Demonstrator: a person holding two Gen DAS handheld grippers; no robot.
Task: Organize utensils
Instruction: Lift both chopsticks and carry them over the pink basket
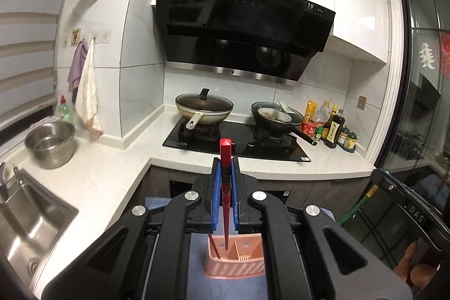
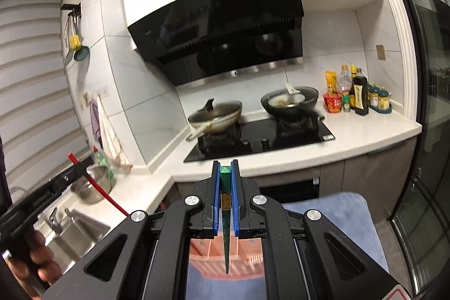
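The left claw (image 1: 225, 167) and right claw (image 2: 225, 170) look like matt black plastic with ribbed blue pads and bright metal pivot caps. The red chopstick (image 1: 225, 173) has a glossy lacquered look; the green chopstick (image 2: 225, 187) is duller, with a gold band. The pink holder (image 1: 236, 257) is perforated plastic on blue cloth (image 1: 233, 288). The bench (image 1: 112, 167) is pale speckled stone. At its left edge, the sink (image 1: 31, 218) and colander (image 1: 50, 144) are brushed steel. The range hood (image 1: 242, 27) is glossy black glass.

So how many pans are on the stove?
2: a lidded pan on the left burner, and a black pan with food on the right burner. Nothing seems to hide another.
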